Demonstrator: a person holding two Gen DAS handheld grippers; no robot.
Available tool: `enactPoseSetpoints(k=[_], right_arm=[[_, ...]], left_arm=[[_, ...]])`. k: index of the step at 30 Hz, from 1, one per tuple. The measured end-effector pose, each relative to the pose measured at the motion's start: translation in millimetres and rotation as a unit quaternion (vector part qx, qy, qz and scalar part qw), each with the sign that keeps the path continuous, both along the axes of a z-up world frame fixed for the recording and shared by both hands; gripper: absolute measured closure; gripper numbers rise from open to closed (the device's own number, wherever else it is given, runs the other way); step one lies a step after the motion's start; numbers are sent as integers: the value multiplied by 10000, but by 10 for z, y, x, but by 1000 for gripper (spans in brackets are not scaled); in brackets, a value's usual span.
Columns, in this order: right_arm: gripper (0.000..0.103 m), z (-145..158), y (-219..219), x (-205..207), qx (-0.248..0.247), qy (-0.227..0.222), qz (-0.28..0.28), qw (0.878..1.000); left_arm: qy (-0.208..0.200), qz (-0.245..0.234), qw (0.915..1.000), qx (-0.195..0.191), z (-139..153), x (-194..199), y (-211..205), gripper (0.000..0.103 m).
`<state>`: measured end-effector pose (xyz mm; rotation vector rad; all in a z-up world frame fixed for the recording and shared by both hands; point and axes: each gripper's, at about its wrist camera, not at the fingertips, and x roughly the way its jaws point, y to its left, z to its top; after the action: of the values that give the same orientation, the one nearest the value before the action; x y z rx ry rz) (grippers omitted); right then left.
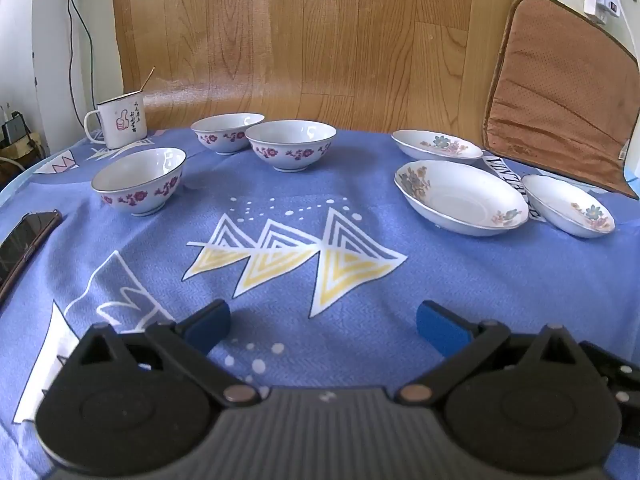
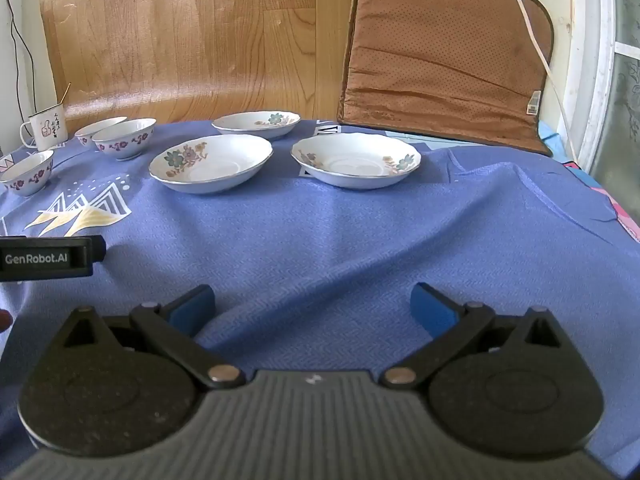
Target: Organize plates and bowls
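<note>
Three white bowls with purple flowers stand on the blue cloth: one near left, one at the back, one beside it. Three flowered plates lie to the right: a far one, a middle one, a right one. In the right wrist view the plates are the far one, the left one and the right one; the bowls sit at far left. My left gripper is open and empty. My right gripper is open and empty, well short of the plates.
A white enamel mug stands at the back left. A dark phone lies at the left edge. A brown cushion leans at the back right. A wood-grain board stands behind. The left gripper's body shows at the left of the right wrist view.
</note>
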<state>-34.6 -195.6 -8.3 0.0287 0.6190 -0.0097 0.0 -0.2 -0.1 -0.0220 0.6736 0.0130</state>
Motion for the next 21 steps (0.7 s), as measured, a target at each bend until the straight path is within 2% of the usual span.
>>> enactPoseSetpoints(k=[15,21], right_arm=[[0,-6,10,2,-2,1,1,10000],[0,-6,11,2,-3,1,0,10000]], left_arm=[[58,-29,10000,50,4,-11,-6,0],[86,-190,9998,78,7,-44,6,0]])
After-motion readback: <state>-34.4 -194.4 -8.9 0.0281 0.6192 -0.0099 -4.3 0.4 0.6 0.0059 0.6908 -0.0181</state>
